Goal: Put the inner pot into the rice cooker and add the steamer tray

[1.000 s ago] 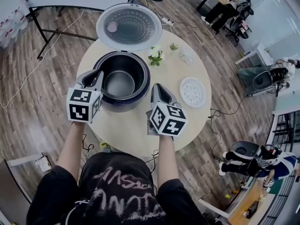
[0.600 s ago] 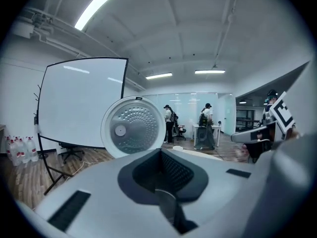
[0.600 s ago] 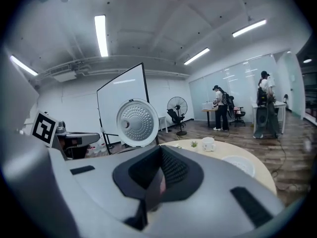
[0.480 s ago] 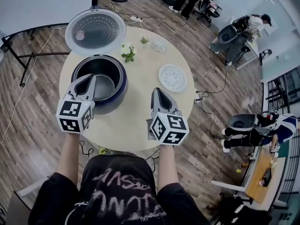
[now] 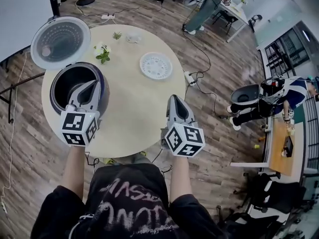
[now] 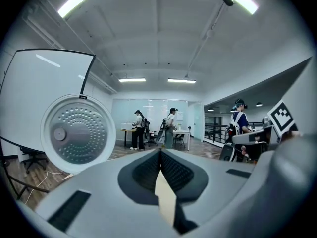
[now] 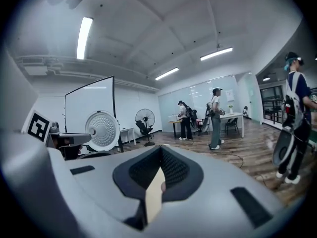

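1. The rice cooker stands upright at the left edge of the round tabletop, with its mouth facing up.
2. Its lid is swung open behind it, out past the far-left edge. The perforated inner face is turned toward the person.
3. The cooker's well looks dark in the head view. Whether the inner pot sits in it cannot be made out.
4. The steamer tray is a white round disc lying flat, so it has no long axis. It is on the far-right part of the tabletop, well apart from the cooker.
5. Two small plants and a clear item sit near the far edge, between the lid and the tray.
6. The left gripper is clenched on nothing, its pads meeting. It hangs over the cooker's near rim and points toward the lid.
7. The right gripper is also clenched and empty. It is over the near-right edge of the tabletop, pointing away from the person.
8. The tabletop between the two grippers, and from there on to the tray, is bare.
9. Wooden floor surrounds the table, with a cable trailing off the right side.
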